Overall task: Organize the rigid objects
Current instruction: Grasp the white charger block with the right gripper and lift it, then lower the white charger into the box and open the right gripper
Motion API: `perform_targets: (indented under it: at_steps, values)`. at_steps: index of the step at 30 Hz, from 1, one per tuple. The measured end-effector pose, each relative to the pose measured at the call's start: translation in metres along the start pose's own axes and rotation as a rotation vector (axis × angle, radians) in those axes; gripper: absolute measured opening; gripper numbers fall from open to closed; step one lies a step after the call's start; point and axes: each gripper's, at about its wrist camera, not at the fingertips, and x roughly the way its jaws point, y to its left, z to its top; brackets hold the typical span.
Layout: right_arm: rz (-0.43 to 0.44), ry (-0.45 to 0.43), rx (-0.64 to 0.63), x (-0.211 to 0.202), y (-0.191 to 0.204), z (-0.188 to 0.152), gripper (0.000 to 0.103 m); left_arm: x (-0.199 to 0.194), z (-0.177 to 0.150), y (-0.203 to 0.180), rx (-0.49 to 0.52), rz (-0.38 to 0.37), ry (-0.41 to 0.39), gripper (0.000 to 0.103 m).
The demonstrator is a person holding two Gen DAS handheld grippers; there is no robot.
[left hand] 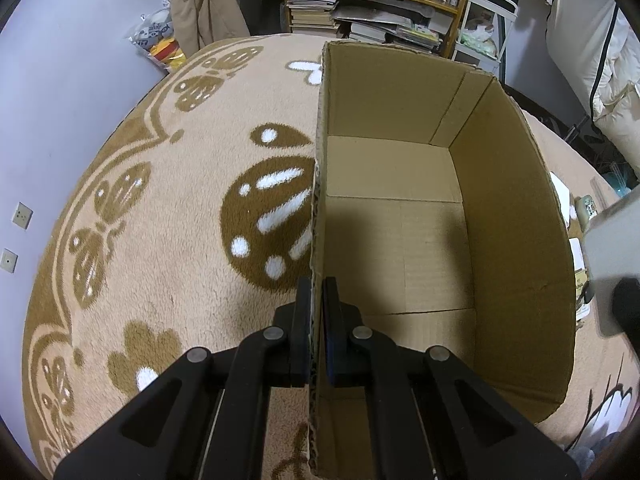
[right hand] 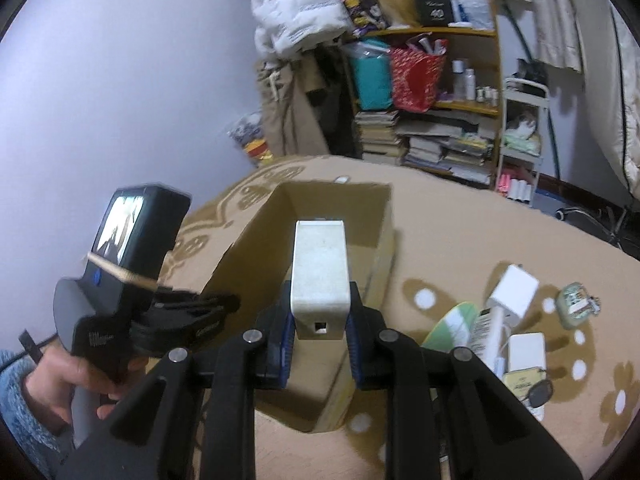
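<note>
Your two grippers hold the box wall and a white block.

Your left gripper (left hand: 318, 292) has its jaws closed on the near wall of the cardboard box (left hand: 516, 240), low in the frame's centre. Your right gripper (right hand: 320, 300) clamps the white block (right hand: 319, 272) above the box (open-topped, on the patterned carpet (left hand: 160, 220)); small white items (right hand: 516, 292) lie at lower right.

I saw a beige rug (left hand: 168, 280) with brown flower patterns carrying an open cardboard box (left hand: 516, 240), and beside the box in my right view lay a white charger (right hand: 514, 290), a white block (right hand: 526, 354), a small green case (right hand: 576, 305) and a green-and-white card (right hand: 452, 326).
</note>
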Motion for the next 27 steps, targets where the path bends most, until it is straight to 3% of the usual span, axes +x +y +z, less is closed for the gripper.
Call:
perform_targets:
  at_steps: [8, 27]
  values:
    - [-0.014, 0.058, -0.010, 0.017, -0.004, -0.007, 0.024, 0.000, -0.001, 0.000, 0.010, 0.003, 0.016, 0.005]
    - [-0.050, 0.107, -0.050, 0.041, -0.001, -0.008, 0.024, -0.001, -0.002, -0.001, 0.005, -0.003, 0.023, 0.005]
